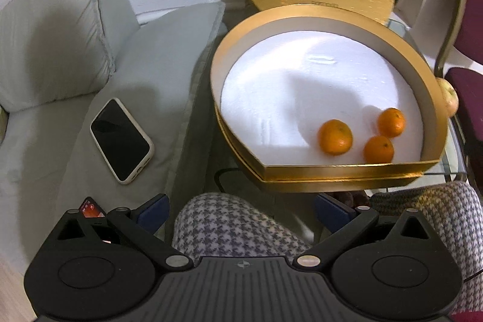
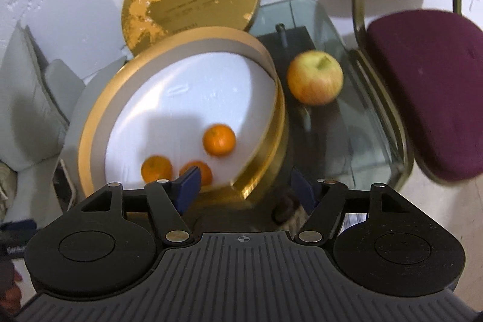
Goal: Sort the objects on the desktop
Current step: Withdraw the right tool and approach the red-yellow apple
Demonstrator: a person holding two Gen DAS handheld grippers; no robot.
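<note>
The step in hand looks like bringing the last loose fruit, the round yellow-red apple (image 2: 315, 77), into the shallow round gold box with a white foam floor (image 2: 90, 141), where three small orange mandarins (image 2: 219, 139) already lie near the front wall. To do it well, the right gripper (image 2: 243, 189) should come in over the apple from above with its blue pads either side of the widest part, close gently (an apple is smooth and may roll on glass), lift clear of the gold wall, and set it down on bare foam away from the mandarins. The apple stands on the clear glass table (image 2: 347, 122), just beside the box's right wall and outside it. Both tools are spread wide and hold nothing: the right gripper hangs above the box's front edge, touching nothing I can see, and the left gripper (image 1: 241, 212) hovers over a houndstooth-clad knee (image 1: 229, 225), likewise empty.
</note>
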